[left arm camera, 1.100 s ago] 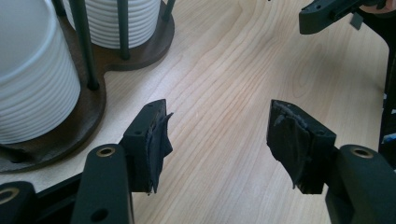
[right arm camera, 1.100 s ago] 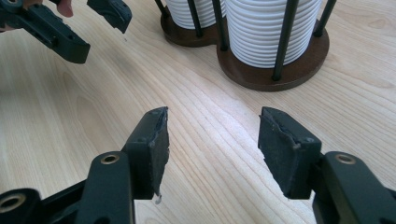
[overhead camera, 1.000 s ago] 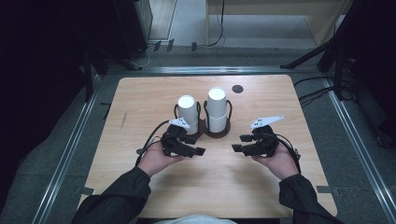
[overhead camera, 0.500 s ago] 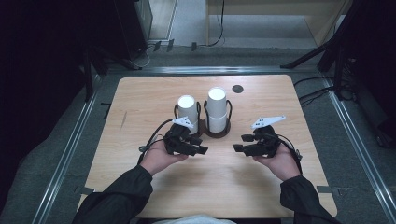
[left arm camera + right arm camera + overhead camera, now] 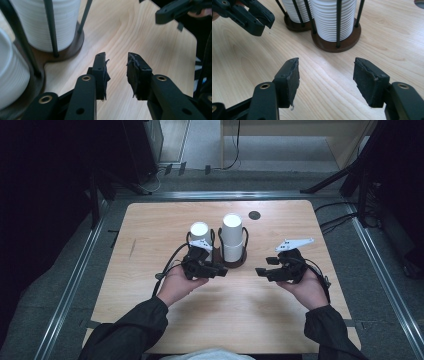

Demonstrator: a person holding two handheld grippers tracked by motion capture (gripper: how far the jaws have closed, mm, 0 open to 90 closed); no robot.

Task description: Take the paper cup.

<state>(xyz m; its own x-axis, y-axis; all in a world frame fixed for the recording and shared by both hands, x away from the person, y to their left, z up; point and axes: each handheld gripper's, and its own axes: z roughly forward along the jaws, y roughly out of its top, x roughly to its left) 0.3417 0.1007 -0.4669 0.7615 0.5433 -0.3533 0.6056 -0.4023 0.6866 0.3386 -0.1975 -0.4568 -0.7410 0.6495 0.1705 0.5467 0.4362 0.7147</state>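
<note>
Both grippers hang empty before the cup stacks (image 5: 232,237), left gripper (image 5: 218,270) jaws just narrowing, right gripper (image 5: 261,271) jaws just parting, so no cup is taken yet.

Pale matt wood table (image 5: 150,225); ribbed white paper cups (image 5: 333,17); dark wire holder (image 5: 337,43).

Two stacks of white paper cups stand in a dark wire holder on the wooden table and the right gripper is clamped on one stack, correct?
Not quite. The right gripper holds nothing; the right gripper view shows its jaws, which have just been opening, apart over bare table, short of the stacks of white paper cups in the dark wire holder.
</note>
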